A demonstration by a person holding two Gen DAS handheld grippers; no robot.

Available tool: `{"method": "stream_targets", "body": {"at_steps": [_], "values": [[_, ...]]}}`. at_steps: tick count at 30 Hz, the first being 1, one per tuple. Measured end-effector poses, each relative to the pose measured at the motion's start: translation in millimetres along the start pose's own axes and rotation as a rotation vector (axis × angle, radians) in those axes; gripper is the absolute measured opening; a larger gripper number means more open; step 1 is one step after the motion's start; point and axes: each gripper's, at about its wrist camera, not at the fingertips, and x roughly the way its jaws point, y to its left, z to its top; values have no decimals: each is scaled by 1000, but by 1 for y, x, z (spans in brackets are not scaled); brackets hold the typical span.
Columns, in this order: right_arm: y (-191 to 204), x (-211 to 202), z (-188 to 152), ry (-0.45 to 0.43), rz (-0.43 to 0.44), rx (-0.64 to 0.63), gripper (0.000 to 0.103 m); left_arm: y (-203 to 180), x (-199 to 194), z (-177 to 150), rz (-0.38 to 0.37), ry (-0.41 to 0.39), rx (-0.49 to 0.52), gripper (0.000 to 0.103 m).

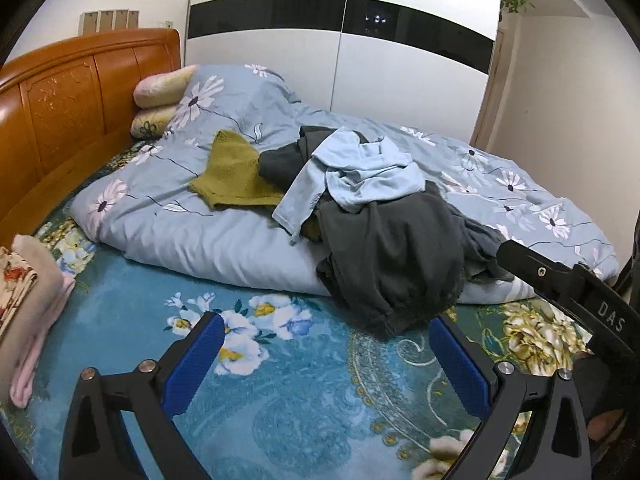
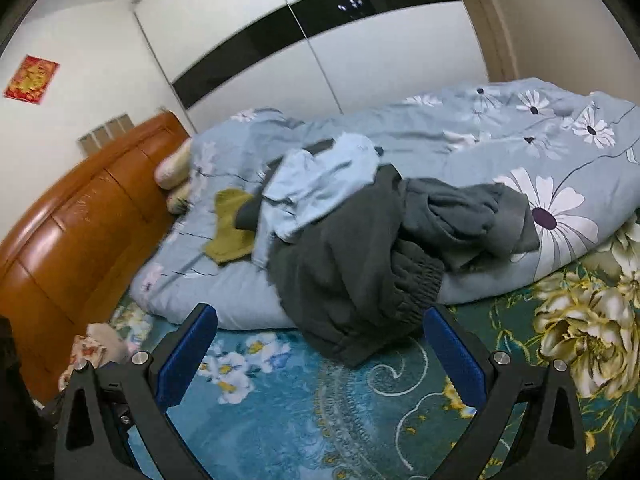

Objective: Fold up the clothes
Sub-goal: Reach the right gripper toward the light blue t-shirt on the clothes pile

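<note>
Both the left hand-held gripper (image 1: 326, 354) and right hand-held gripper (image 2: 320, 344) stood wide and empty at the frame's bottom. Centre-frame on the floral duvet (image 1: 224, 236) lay an unfolded heap: dark grey trousers (image 1: 396, 256), light blue shirt (image 1: 360, 176), olive sweater (image 1: 236, 176). Likely next: picking one garment out.

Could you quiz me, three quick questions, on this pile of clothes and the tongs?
1. True or false: the left tongs are shut on the dark grey garment.
2. Which lies on top of the pile? A) light blue garment B) olive green garment C) a red towel
3. Fill in: the pile rests on a floral ____.

Key:
1. False; both left and right tongs are open and empty.
2. A.
3. Duvet.
</note>
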Motion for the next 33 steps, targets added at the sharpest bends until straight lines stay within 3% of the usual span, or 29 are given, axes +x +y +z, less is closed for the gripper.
{"method": "stream_targets", "body": {"at_steps": [4,11,17,27,31,33], "values": [[-1,28,8,78,94,53,103,22,22,6,-32,19,-34,103],[19,70,20,136,32,-22,103,57,61,17,-62,37,-74,103],[37,104,31,192,41,-60,103,85,83,28,-72,49,-129,103],[72,174,60,252,-106,-218,103,132,106,13,-101,60,-241,103],[94,205,85,208,-238,-328,102,147,109,-10,-55,109,-232,103],[104,221,95,192,-294,-375,96,153,111,-21,-53,125,-241,103]]}}
